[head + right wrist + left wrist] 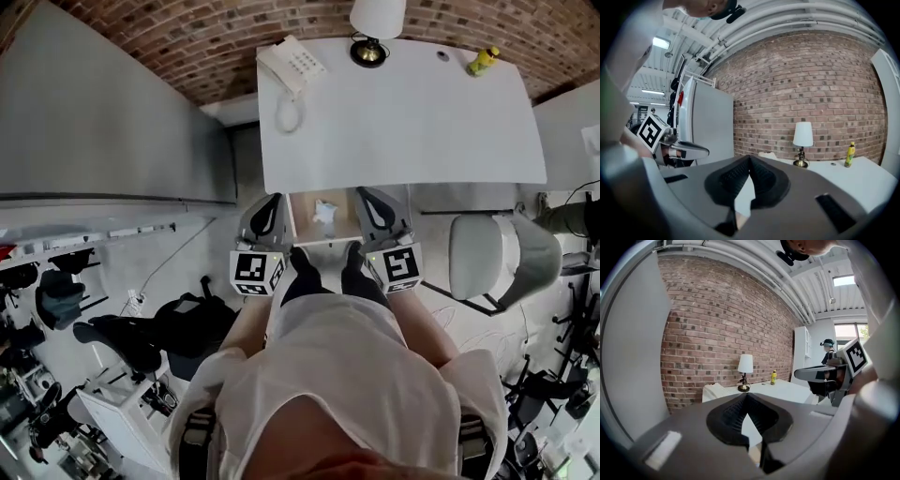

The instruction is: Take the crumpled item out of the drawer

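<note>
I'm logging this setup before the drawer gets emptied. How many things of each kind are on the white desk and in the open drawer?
Telephone: 1
Lamp: 1
Yellow bottle: 1
Crumpled item, in the drawer: 1
Total: 4
Small dark disc on the desk, seemingly built in, not counted.

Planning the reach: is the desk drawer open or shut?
Open: the light wooden drawer juts out below the white desk, crumpled white item visible inside.
</note>
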